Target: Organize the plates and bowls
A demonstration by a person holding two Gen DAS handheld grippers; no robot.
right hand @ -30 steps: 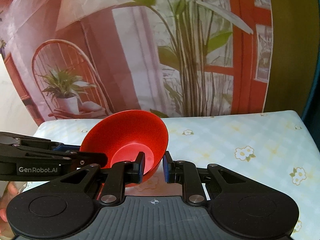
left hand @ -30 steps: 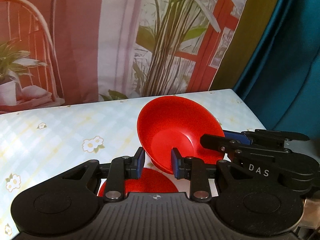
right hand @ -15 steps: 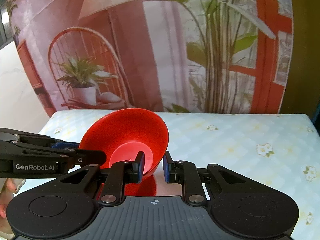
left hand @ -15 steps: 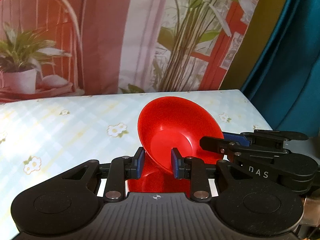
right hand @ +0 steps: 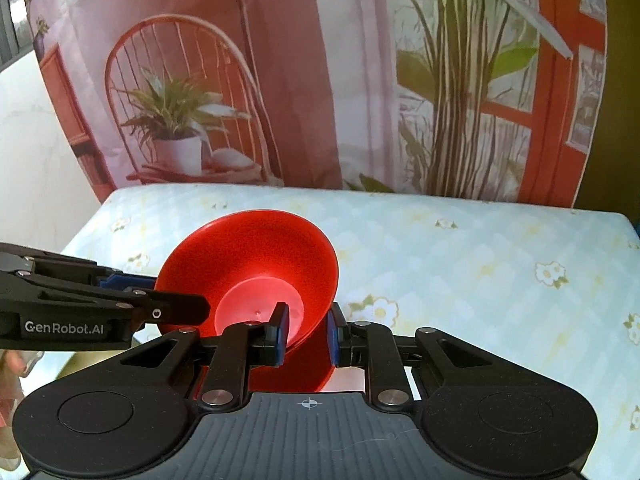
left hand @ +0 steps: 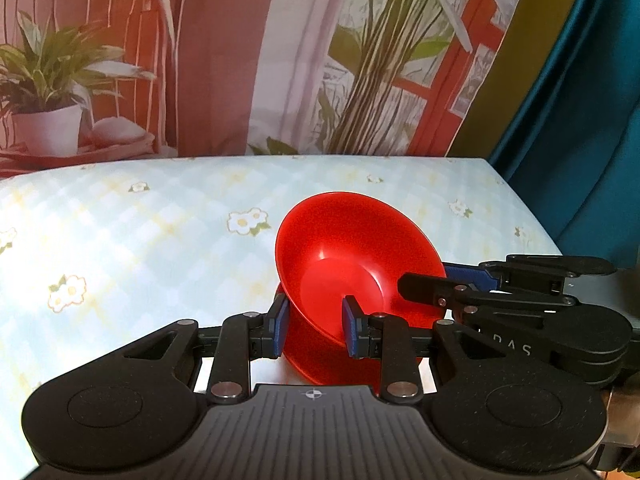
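Note:
A red bowl (left hand: 352,248) is tilted over a second red dish (left hand: 320,356) that lies under it near the table's front edge. My left gripper (left hand: 314,326) is shut on the bowl's near rim, one finger inside and one outside. My right gripper (right hand: 306,330) is shut on the opposite rim of the same bowl (right hand: 248,264). Each gripper shows in the other's view: the right one (left hand: 424,284) at the bowl's right side, the left one (right hand: 176,308) at its left side. The red dish below also shows in the right wrist view (right hand: 292,372), mostly hidden.
The table (left hand: 140,240) has a pale blue and yellow checked cloth with daisies. A printed backdrop of a chair and plants (right hand: 280,80) hangs behind it. A teal curtain (left hand: 580,120) hangs off the table's right side.
Both grippers have kept their hold and lowered the bowl toward the red dish. The bowl now sits closer to the dish and hides more of it. More of the table top shows.

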